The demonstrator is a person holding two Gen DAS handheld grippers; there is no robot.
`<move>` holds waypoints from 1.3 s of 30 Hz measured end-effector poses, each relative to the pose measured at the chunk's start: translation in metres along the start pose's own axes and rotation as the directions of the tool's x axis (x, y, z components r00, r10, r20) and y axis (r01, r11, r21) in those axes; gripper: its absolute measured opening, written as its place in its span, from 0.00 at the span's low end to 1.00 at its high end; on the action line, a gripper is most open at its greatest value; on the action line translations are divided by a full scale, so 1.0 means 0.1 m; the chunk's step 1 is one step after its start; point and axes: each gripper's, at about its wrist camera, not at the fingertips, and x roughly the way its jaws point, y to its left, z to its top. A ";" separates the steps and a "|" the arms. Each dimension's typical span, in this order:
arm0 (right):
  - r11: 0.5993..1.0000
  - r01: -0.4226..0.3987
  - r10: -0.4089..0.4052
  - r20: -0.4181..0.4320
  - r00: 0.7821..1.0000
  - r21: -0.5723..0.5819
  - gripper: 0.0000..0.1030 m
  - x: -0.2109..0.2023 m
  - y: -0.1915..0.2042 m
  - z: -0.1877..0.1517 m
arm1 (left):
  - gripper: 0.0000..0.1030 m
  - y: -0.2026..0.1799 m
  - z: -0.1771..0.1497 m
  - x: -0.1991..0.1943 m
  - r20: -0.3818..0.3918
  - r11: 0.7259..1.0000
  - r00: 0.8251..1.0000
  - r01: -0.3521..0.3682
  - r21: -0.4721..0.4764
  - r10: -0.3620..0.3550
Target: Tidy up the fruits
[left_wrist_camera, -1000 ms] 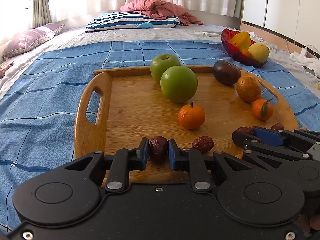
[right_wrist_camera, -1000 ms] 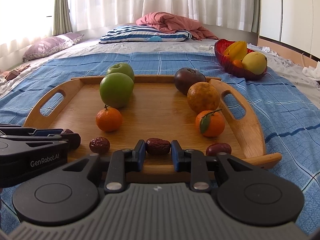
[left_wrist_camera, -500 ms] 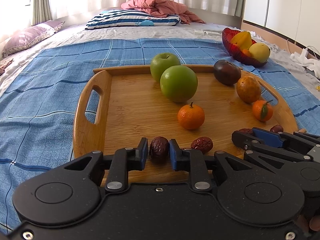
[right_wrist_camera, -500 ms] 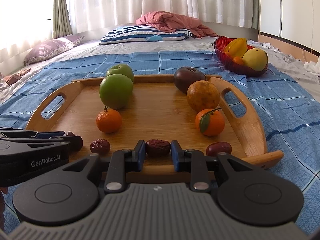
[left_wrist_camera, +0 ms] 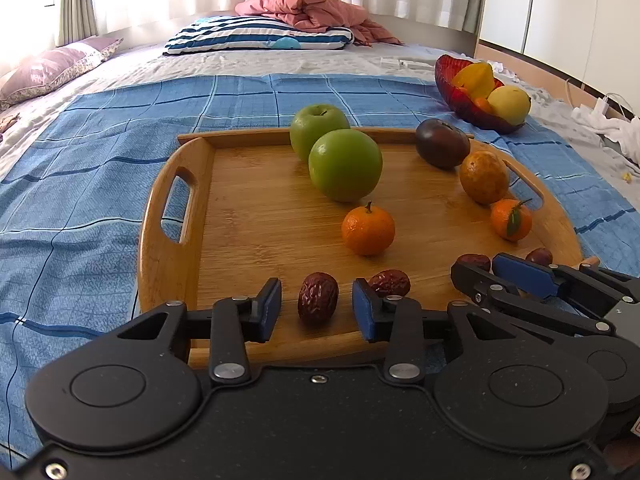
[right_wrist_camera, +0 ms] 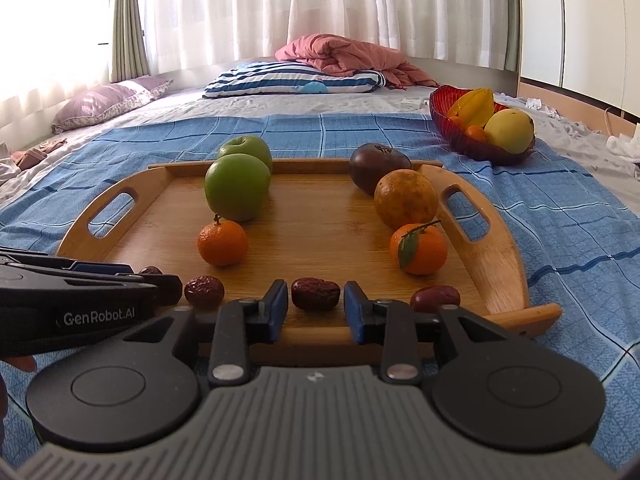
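Bamboo tray (left_wrist_camera: 172,248) holds four dried red dates along its six-o'clock edge. Both grippers, left gripper (left_wrist_camera: 316,305) and right gripper (right_wrist_camera: 316,306), have just been opening, each straddling a released date (left_wrist_camera: 318,298) (right_wrist_camera: 316,294). A careless withdrawal could nudge one rolling.

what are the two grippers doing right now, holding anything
Left gripper: open, jaws have just been opening; a red date lies between them, released.
Right gripper: open, just been opening; another date sits free between them.
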 end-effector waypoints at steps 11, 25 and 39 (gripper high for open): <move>1.000 0.003 -0.003 0.022 1.000 -0.008 0.57 -0.08 0.00 -0.02 | 0.48 -0.01 -0.03 -0.11 0.019 1.000 1.000 -0.014 0.007 0.014; 1.000 0.004 -0.004 0.042 0.999 0.005 0.59 -0.19 -0.05 -0.01 | 0.56 -0.03 -0.04 -0.23 0.041 1.000 0.999 -0.017 0.008 0.016; 0.999 0.031 -0.032 0.070 0.997 0.015 0.73 -0.28 -0.11 -0.01 | 0.71 -0.02 -0.06 -0.33 0.071 0.998 0.995 -0.065 0.019 0.064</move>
